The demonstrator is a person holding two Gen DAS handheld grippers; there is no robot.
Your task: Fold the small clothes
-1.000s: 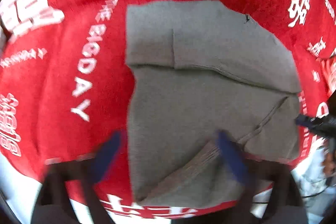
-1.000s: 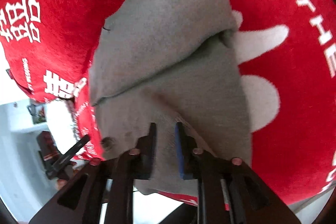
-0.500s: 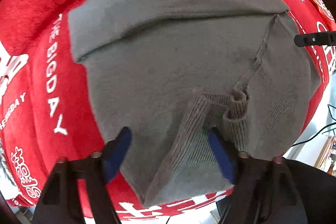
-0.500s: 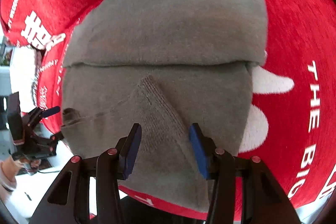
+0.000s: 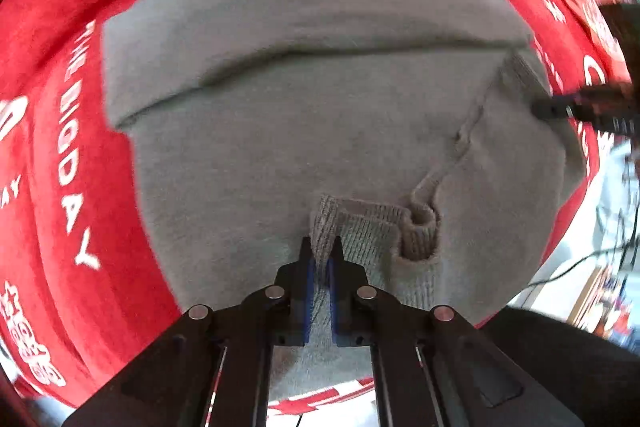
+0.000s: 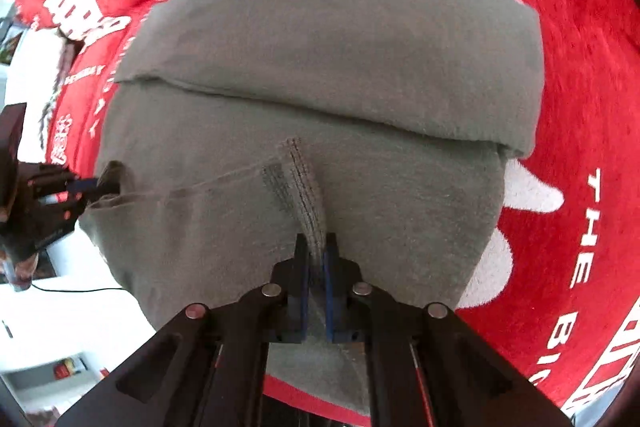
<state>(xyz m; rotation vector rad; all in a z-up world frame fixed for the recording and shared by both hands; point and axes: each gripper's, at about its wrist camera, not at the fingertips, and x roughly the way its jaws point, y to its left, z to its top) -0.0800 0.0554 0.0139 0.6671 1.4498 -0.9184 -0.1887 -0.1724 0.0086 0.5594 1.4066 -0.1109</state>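
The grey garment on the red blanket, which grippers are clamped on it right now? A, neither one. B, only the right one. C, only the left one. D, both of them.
D: the left gripper has its jaws pinched on a ribbed fold of the grey garment, and the right gripper has its jaws pinched on another ribbed fold.

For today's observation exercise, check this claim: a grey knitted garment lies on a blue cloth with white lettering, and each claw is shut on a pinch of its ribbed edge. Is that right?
Not quite: the cloth under the grey knitted garment is red, not blue, as both wrist views show. The rest holds: the left claw and the right claw are each shut on the ribbed edge.
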